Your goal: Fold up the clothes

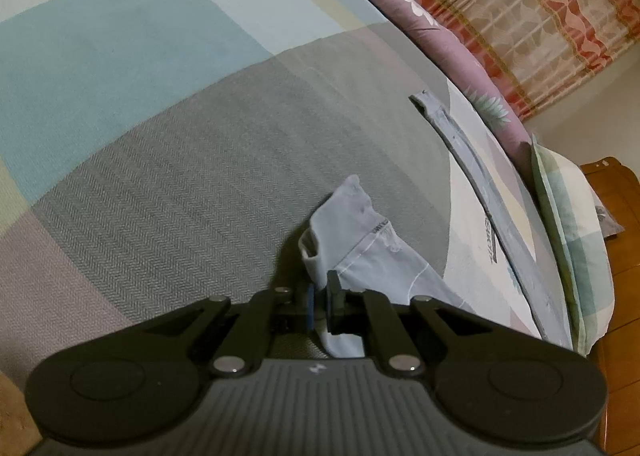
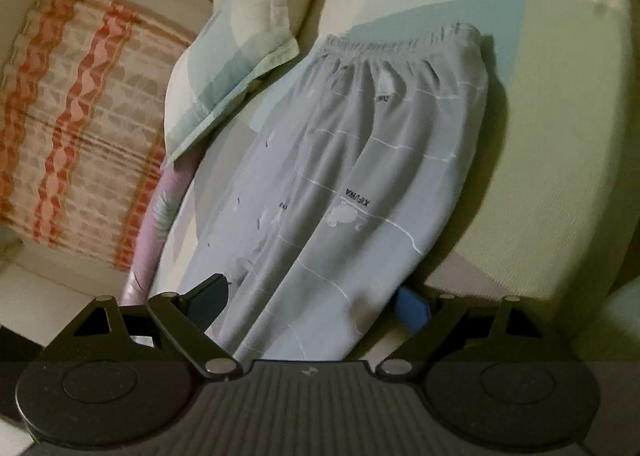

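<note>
- Two handheld black two-finger grippers work on one garment: pale grey-blue soft-fabric trousers [image 2: 340, 184] with an elastic gathered waistband, thin white lines and a small dark printed word, lying lengthwise on the bed.
- Left gripper [image 1: 320, 302]: jaws nearly closed, pinching a leg-end hem of the trousers; the cloth stands up in a small peak just beyond the pads.
- Right gripper [image 2: 308, 304]: jaws spread wide, one finger on each side of the lower leg section; the pads do not appear to press on the fabric, so nothing is held there.
- Bedsheet [image 1: 160, 136] in grey, teal and cream patchwork blocks lies under the garment.
- Farther off: a pastel checked pillow [image 2: 236, 56] sits just beside the waistband end; an orange-and-beige patterned curtain [image 2: 76, 116] hangs beyond the bed edge.
- Step in hand, as judged: securing both hem corners ahead of a lengthwise fold.
- Next move calls for the right jaws to close on the fabric edge, then both grippers to carry the hem toward the waistband, keeping the leg flat.
</note>
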`<state>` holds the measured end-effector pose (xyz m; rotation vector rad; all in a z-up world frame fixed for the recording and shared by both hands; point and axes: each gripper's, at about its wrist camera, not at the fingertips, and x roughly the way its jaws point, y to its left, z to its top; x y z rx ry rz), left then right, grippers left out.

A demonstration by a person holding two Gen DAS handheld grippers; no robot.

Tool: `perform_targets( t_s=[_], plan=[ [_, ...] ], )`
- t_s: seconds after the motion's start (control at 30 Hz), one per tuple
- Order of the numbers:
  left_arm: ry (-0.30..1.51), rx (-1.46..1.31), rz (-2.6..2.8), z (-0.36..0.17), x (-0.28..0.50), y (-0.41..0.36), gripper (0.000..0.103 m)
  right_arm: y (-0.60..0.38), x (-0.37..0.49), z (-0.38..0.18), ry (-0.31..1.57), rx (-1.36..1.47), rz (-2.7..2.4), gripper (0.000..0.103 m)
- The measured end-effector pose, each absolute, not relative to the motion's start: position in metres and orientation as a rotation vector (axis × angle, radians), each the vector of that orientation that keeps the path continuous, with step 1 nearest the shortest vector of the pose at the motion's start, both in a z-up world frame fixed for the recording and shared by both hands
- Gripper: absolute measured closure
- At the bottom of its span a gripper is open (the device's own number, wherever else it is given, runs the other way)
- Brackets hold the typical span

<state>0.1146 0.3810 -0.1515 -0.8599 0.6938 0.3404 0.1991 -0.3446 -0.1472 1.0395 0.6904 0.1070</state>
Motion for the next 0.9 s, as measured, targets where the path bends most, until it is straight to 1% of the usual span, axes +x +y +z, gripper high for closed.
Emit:
perform_targets(
  t_s=[0.07, 0.17, 0.3, 0.37, 0.43, 0.47, 0.5, 0.53, 0.57, 0.6, 0.67, 0.7, 0.9],
  plan=[
    [0.694, -0.860, 0.342, -0.151, 0.114, 0.381, 0.096, -0.333, 0.200, -0.145, 0.695, 0.982, 0.137, 0.005],
    [0.695, -0.860, 0.343, -0.151, 0.113, 0.380, 0.096, -0.320, 0.206, -0.142, 0.681, 0.890, 0.159, 0.003],
    [0.697, -0.864, 0.344, -0.150, 0.110, 0.379, 0.096, -0.317, 0.218, -0.139, 0.668, 0.837, 0.161, 0.008],
    [0.700, -0.863, 0.342, -0.149, 0.111, 0.379, 0.095, -0.319, 0.208, -0.141, 0.680, 0.885, 0.167, 0.015],
    [0.704, -0.859, 0.342, -0.149, 0.111, 0.379, 0.095, -0.320, 0.201, -0.144, 0.686, 0.907, 0.176, 0.019],
    [0.705, -0.858, 0.342, -0.148, 0.111, 0.379, 0.095, -0.320, 0.200, -0.145, 0.684, 0.883, 0.180, 0.029],
    [0.708, -0.856, 0.343, -0.148, 0.112, 0.379, 0.095, -0.321, 0.202, -0.147, 0.683, 0.869, 0.174, 0.045],
    [0.711, -0.854, 0.345, -0.147, 0.112, 0.379, 0.095, -0.324, 0.206, -0.150, 0.686, 0.875, 0.162, 0.055],
    [0.713, -0.851, 0.346, -0.146, 0.112, 0.379, 0.095, -0.329, 0.210, -0.156, 0.700, 0.907, 0.143, 0.086],
    [0.715, -0.848, 0.348, -0.146, 0.113, 0.379, 0.095, -0.334, 0.213, -0.164, 0.719, 0.947, 0.120, 0.101],
    [0.722, -0.841, 0.354, -0.144, 0.113, 0.377, 0.096, -0.342, 0.211, -0.171, 0.719, 1.016, 0.133, 0.101],
    [0.728, -0.839, 0.359, -0.143, 0.113, 0.377, 0.097, -0.342, 0.210, -0.168, 0.730, 1.005, 0.136, 0.099],
    [0.719, -0.806, 0.335, -0.121, 0.107, 0.373, 0.098, -0.346, 0.201, -0.140, 0.734, 0.940, 0.170, 0.099]
  ],
)
